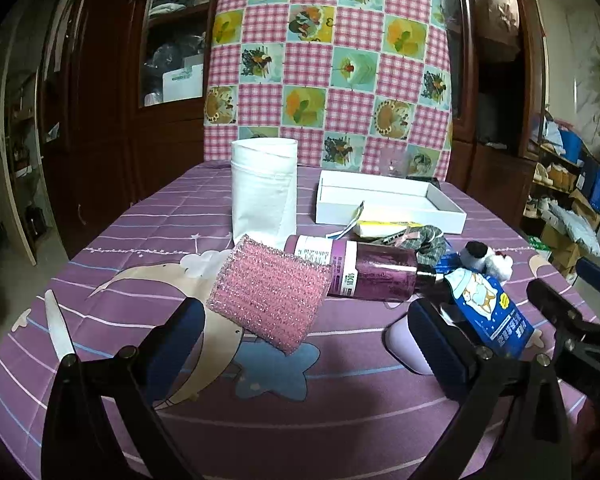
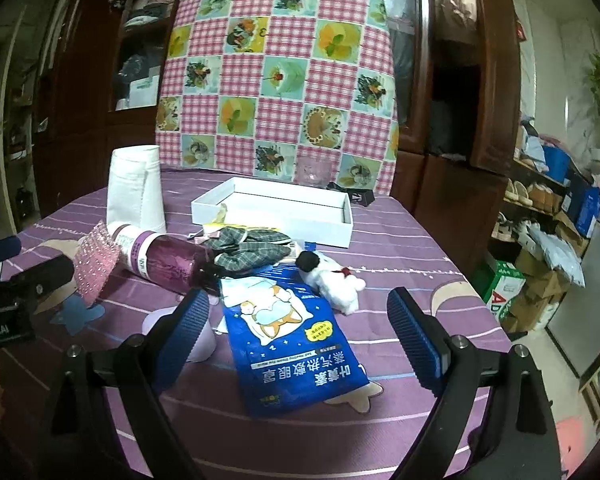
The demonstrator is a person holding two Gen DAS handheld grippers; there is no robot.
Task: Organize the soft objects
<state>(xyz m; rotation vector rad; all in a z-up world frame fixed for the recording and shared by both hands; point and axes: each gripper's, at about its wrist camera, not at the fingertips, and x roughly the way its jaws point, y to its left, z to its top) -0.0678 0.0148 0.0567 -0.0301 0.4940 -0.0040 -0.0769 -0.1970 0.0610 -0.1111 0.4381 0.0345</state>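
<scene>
Left gripper and right gripper hover side by side (jaws spread, empty).

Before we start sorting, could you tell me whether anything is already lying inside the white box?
No, the white box shows only its bare white floor in the right wrist view, with nothing lying inside it.

Pink glittery sponge pad, rectangular, propped tilted against the left end of the purple bottle lying on its side. Grey plaid fabric bow, crumpled, touching the bottle's dark cap end, just behind it. Small white plush toy with a black head, lying on its side just right of the bottle, against the top edge of the blue packet.
</scene>
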